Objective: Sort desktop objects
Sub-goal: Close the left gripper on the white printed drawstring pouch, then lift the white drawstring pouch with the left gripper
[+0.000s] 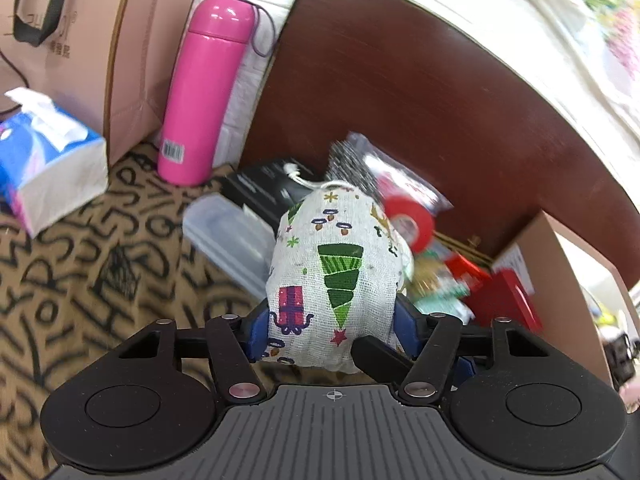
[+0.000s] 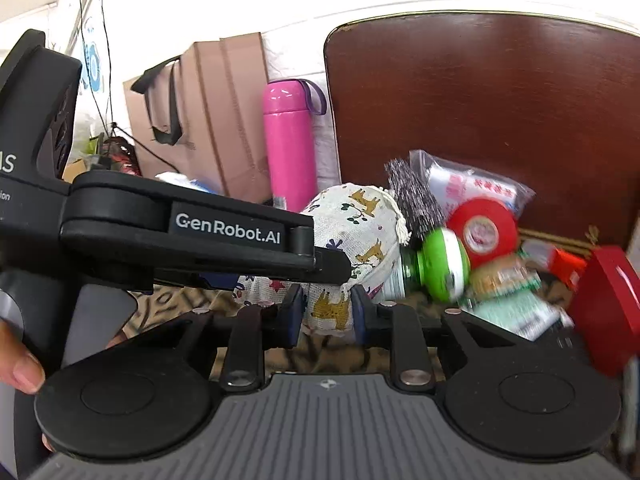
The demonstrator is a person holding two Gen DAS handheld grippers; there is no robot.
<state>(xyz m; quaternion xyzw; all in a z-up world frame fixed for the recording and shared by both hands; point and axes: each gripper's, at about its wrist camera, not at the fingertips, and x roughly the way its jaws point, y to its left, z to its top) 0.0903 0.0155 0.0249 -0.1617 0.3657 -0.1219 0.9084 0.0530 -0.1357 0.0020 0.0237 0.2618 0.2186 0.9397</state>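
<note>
Both pairs of jaws pinch the printed cloth pouch (image 1: 336,276). It sits mid-frame between the left gripper (image 1: 332,332) pads. The right gripper (image 2: 326,312) grips its lower end.

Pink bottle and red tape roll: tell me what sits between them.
In the right wrist view, the printed cloth pouch sits between the pink bottle and red tape roll.

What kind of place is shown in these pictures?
Probably a home or small office desk: a letter-print tablecloth, a pink thermos, a tissue pack, and a paper bag against the wall.
</note>
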